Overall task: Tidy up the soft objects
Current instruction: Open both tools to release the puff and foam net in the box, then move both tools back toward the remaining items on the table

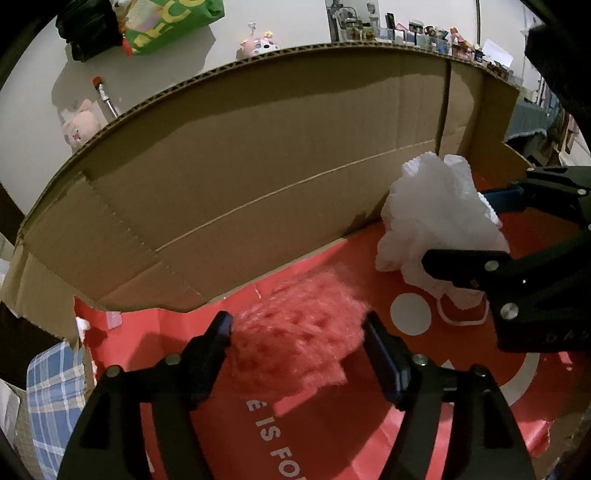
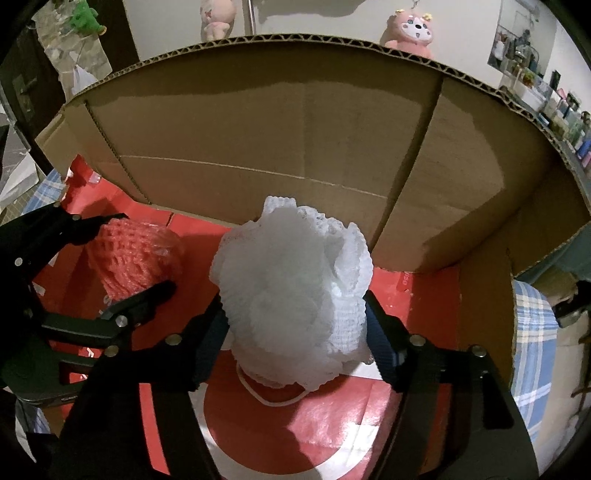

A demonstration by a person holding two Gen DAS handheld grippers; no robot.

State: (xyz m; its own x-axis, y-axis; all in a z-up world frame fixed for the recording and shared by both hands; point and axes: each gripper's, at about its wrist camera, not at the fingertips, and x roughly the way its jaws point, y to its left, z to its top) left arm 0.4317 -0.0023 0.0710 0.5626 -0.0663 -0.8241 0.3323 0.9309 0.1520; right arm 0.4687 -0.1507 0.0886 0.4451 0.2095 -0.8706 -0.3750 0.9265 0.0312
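Both foam nets sit on the red bottom of the cardboard box (image 2: 295,122). My left gripper (image 1: 297,328) straddles the pink net (image 1: 295,339), jaws released. My right gripper (image 2: 295,314) straddles the white net (image 2: 291,295), pads just brushing, no squeeze.

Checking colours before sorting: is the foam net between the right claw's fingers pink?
No, the foam net between them is white.

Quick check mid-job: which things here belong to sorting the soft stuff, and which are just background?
Job:
pink foam net
white foam net
cardboard box
left gripper
right gripper

Lying about:
pink plush toys
green bag
plaid cloth
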